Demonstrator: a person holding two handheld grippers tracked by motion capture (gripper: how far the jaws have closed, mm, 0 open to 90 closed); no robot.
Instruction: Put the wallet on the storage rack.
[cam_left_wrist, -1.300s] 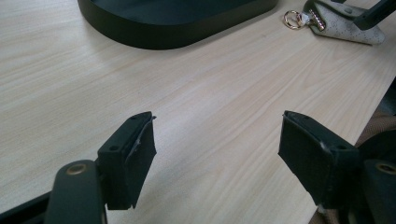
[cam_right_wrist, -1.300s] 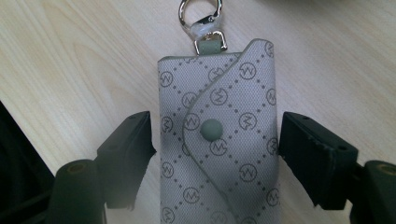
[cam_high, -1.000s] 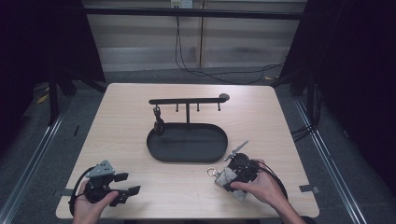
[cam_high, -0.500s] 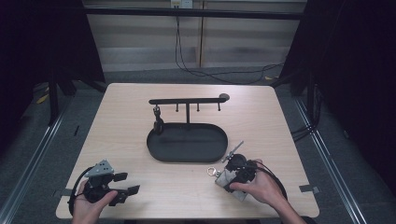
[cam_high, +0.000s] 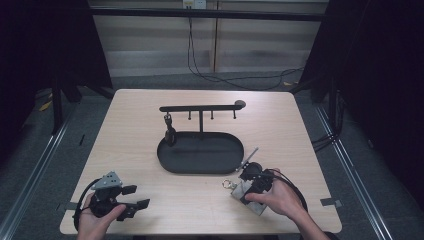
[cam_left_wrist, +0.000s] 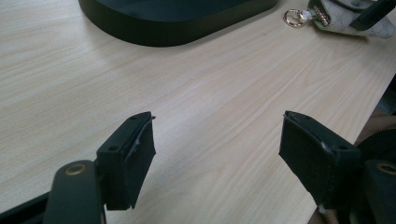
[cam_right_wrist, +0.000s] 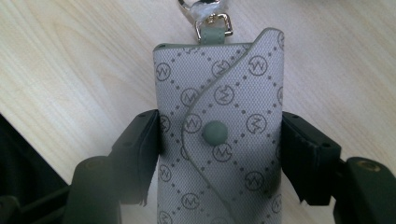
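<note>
1. The key pouch (cam_right_wrist: 219, 140), grey with a monogram pattern and a green snap, is lying flat on the desk (cam_high: 150, 130) near its front right edge, just in front of the black oval tray (cam_high: 200, 152).
2. The pouch is sitting squarely between the two pads of the right tongs (cam_right_wrist: 219, 140); its metal ring (cam_right_wrist: 205, 9) is pointing away from the tongs, toward the tray side.
3. The right tongs are clenching on the pouch: the jaws have just been closing, and in the right gripper view both pads are pressing against the pouch's long edges, about midway along it by the snap.
4. In the high view the right tongs (cam_high: 252, 182) are resting low at the desk with a hand (cam_high: 280, 197) on top; the pouch looks to be still on the wood, though that angle is poor.
5. The left tongs (cam_left_wrist: 217, 144) are standing released, jaws wide apart, with bare desk between the pads.
6. The left tongs (cam_high: 132, 200) are sitting at the front left corner, well apart from the pouch (cam_left_wrist: 348, 21), which is showing far off in the left gripper view.
7. The tray's rail stand (cam_high: 200, 107) is carrying one dark item hanging at its left end.
</note>
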